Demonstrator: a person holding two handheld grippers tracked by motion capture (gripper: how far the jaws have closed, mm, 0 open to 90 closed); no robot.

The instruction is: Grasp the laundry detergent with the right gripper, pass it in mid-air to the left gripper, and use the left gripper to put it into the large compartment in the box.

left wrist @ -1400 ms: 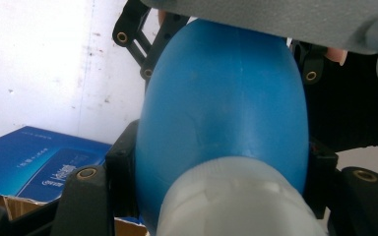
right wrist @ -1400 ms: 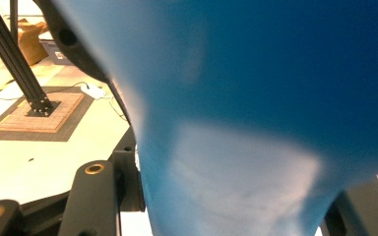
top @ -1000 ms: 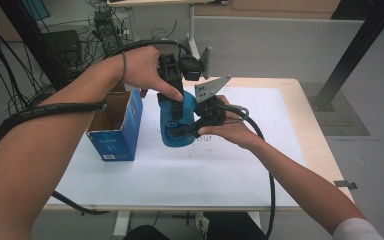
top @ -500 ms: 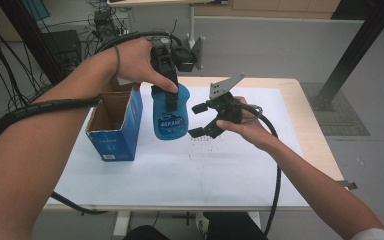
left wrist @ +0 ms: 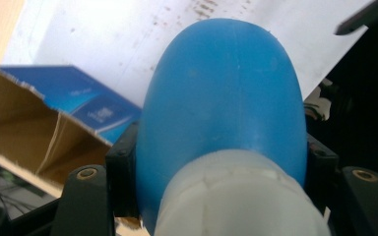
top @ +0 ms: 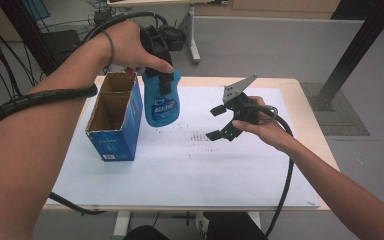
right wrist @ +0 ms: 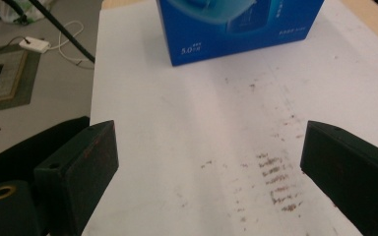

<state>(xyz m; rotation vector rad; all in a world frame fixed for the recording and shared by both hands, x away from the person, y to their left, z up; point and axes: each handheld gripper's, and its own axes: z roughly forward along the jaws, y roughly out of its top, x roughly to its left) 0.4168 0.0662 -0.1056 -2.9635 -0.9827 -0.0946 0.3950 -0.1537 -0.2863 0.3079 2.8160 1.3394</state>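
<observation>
A blue plastic bottle (top: 161,102) with a white cap (left wrist: 236,196) hangs in the air beside the open blue cardboard box (top: 112,125). My left gripper (top: 163,75) is shut on the bottle's upper part, and its black fingers (left wrist: 120,182) press on both sides of the bottle (left wrist: 226,98). My right gripper (top: 214,123) is off to the right above the white sheet. Its jaws have just been opening and now stand wide with nothing between them. In the right gripper view, the right gripper (right wrist: 206,167) faces the box (right wrist: 236,29) across bare paper.
The white sheet (top: 205,170) covers most of the wooden table (top: 305,115) and bears brown smudges (right wrist: 275,172) near its middle. The box (left wrist: 39,132) stands at the left with its top flaps open. Cables trail from both grippers.
The right gripper let go of the bottle, opened and drew away to the right. The left gripper lifted the bottle and carried it left, closer to the box.
</observation>
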